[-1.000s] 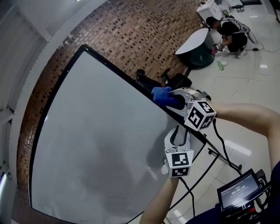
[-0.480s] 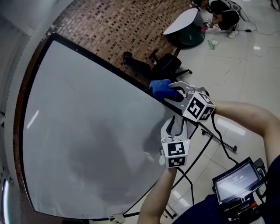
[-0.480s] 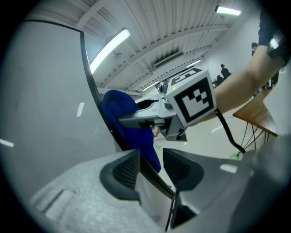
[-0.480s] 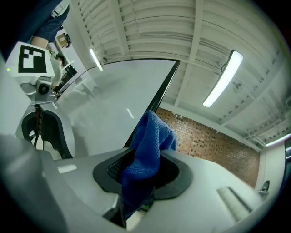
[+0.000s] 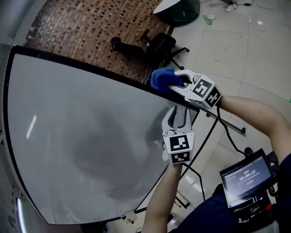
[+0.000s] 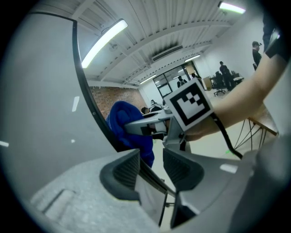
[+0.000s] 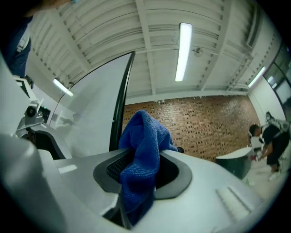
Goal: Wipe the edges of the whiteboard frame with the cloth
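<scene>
The whiteboard (image 5: pixel 82 136) fills the head view, bounded by a thin black frame (image 5: pixel 91 67). My right gripper (image 5: pixel 175 81) is shut on a blue cloth (image 5: pixel 161 78) that rests against the frame's right edge. In the right gripper view the cloth (image 7: pixel 145 145) bulges up out of the jaws of the right gripper (image 7: pixel 141 170). Just below it, my left gripper (image 5: pixel 178 113) is shut on the same edge. The left gripper view shows that gripper (image 6: pixel 152 166) with its ribbed pads on either side of the frame (image 6: pixel 91 100), and the cloth (image 6: pixel 125 125) just ahead.
A brick wall (image 5: pixel 86 27) stands behind the board. On the tiled floor beyond are a black office chair (image 5: pixel 161 45) and a dark round table (image 5: pixel 179 8). The board's stand legs (image 5: pixel 227 125) run under my right arm. A small screen (image 5: pixel 248 177) is at the lower right.
The head view has swung, so the board now sits higher and further left in the picture. Both grippers keep their places on the frame's right edge.
</scene>
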Available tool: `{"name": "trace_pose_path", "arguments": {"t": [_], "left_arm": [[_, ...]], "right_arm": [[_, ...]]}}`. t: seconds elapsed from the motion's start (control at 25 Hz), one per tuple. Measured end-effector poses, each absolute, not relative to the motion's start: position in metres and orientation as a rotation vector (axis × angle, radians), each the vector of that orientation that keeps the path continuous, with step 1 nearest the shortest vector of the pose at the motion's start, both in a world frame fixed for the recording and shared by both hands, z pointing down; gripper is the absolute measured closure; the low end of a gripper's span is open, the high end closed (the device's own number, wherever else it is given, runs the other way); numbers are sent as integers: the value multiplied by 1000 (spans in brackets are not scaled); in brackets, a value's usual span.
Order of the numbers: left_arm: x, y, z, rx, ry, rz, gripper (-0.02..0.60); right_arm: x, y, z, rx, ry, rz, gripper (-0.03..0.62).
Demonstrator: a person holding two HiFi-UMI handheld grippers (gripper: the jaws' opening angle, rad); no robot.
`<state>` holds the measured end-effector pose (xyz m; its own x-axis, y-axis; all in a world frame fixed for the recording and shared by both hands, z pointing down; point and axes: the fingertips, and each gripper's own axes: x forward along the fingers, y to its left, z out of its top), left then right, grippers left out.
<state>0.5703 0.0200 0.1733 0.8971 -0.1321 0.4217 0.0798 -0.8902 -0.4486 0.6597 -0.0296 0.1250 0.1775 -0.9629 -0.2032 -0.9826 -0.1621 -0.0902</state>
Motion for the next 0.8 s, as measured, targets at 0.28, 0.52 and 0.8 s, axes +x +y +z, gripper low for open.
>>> {"name": "trace_pose_path", "arguments": {"t": [0.28,0.52,0.8], "left_arm": [[550,23,207,-2613,17,-683,422],[538,22,218,-2618,15,-752,422],[531,22,224,-2616,6,-793,423]], "right_arm": [[652,-34,188,-2127,1829,-69,474],[646,-31,185,-2027,1750,-111,476],[656,-25,207,-1943,1631,-263,477]]}}
